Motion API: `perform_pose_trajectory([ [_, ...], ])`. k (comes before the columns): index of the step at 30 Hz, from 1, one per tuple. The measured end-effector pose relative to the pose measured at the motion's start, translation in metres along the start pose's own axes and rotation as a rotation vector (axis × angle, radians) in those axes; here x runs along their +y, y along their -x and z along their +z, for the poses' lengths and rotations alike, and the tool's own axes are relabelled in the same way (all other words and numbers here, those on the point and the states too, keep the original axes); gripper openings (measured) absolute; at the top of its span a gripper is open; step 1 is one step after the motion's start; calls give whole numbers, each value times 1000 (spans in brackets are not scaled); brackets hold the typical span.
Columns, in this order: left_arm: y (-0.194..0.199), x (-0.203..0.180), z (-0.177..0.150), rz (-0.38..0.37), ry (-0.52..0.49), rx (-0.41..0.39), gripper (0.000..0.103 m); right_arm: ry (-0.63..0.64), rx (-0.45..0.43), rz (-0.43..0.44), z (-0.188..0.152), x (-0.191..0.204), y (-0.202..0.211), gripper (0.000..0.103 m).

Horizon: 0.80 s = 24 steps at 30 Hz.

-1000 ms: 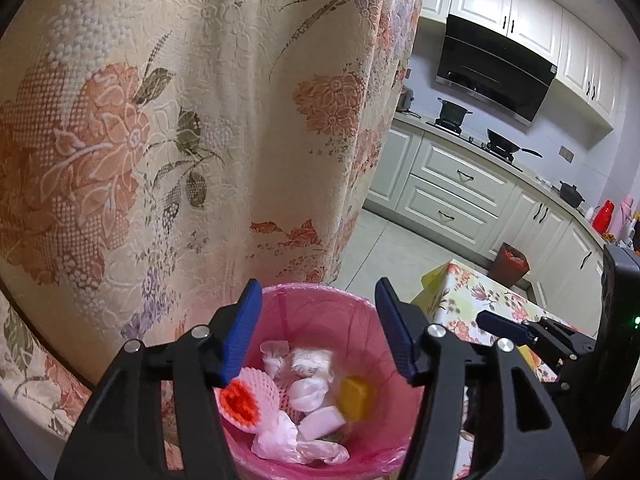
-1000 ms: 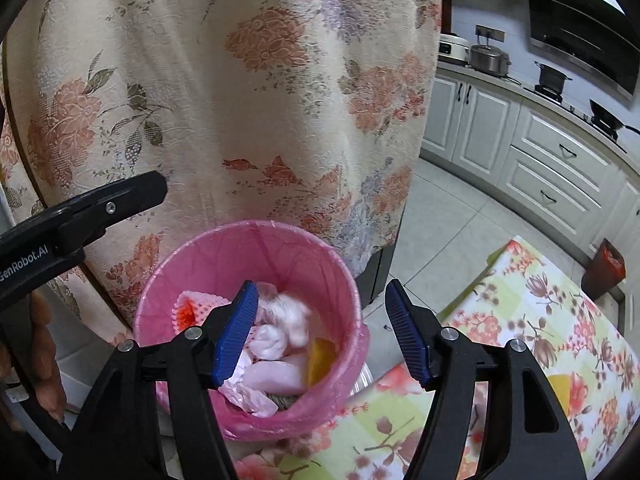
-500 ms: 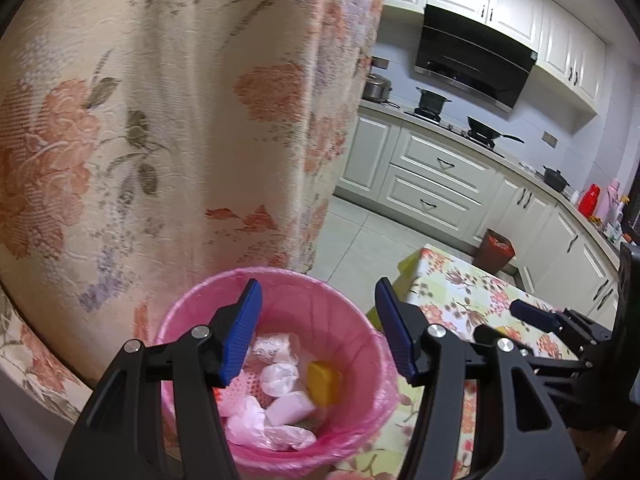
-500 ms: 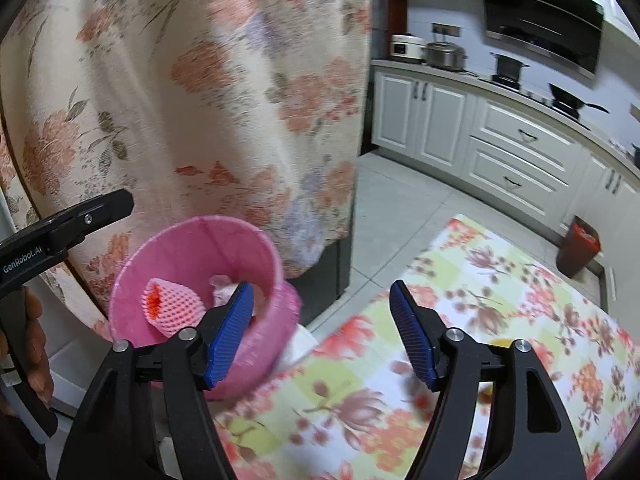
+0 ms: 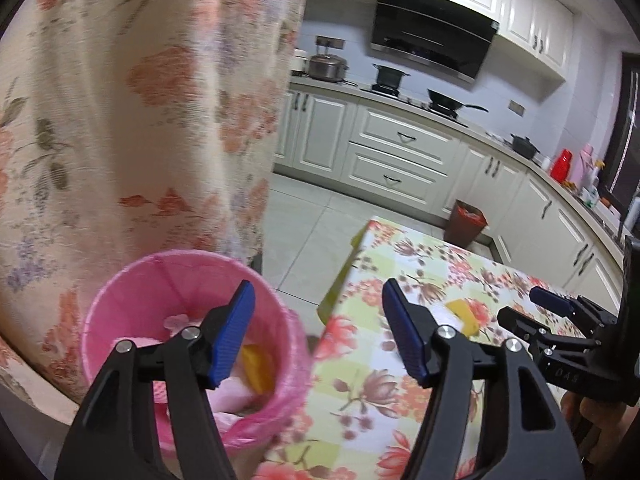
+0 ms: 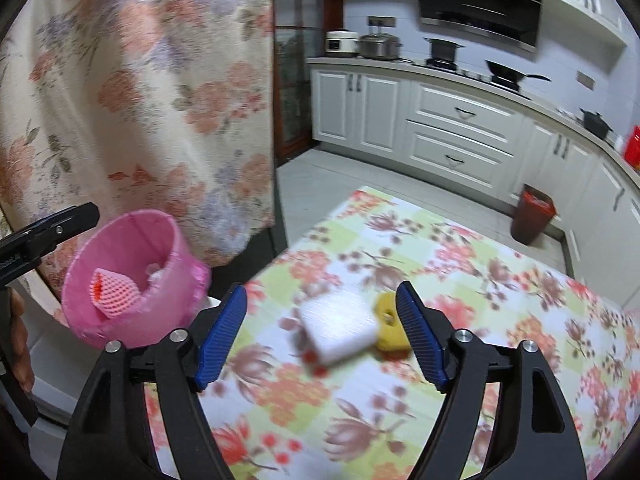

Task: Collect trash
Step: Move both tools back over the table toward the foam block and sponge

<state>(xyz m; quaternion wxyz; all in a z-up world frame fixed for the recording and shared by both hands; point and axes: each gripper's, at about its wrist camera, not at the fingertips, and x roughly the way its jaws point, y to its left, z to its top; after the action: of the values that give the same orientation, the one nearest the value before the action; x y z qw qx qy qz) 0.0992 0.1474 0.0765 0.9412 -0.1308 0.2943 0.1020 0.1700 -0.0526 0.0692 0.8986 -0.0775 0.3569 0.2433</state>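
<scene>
Both blue-padded grippers, left [image 5: 318, 334] and right [image 6: 322, 334], gape empty; a white foam block [image 6: 339, 331] touches a yellow chunk [image 6: 390, 326] on the glossy floral tablecloth [image 6: 500, 300], right of the round pink-lined bin [image 6: 128, 276].

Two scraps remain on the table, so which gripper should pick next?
Right gripper: open, empty, with the white block and yellow piece lying ahead between its fingers. Left gripper faces the pink bin.

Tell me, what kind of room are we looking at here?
A home kitchen, most likely: a range hood hangs over a stove with pots, white cabinets line the walls, and a table with a floral cloth stands in front, beside a pink trash bin.
</scene>
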Motion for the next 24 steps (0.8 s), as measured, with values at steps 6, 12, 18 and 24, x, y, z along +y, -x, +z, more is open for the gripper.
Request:
perform_pose_trajectory([
  [6,-18,-34,-6,-41,-54,32,71,-47,13,-43,-15,-38,3,74],
  [12,-42,-68,-18,-86,-110,80,78,-81,23,-72,-27,-67,1,78],
  [18,-72,-93,-33,-146,-160,143,83,-114,45,-88,-38,-91,-7,78],
  [24,-103,-118,-46,-173,-230,191,87,-137,61,-95,-44,-108,-17,78],
])
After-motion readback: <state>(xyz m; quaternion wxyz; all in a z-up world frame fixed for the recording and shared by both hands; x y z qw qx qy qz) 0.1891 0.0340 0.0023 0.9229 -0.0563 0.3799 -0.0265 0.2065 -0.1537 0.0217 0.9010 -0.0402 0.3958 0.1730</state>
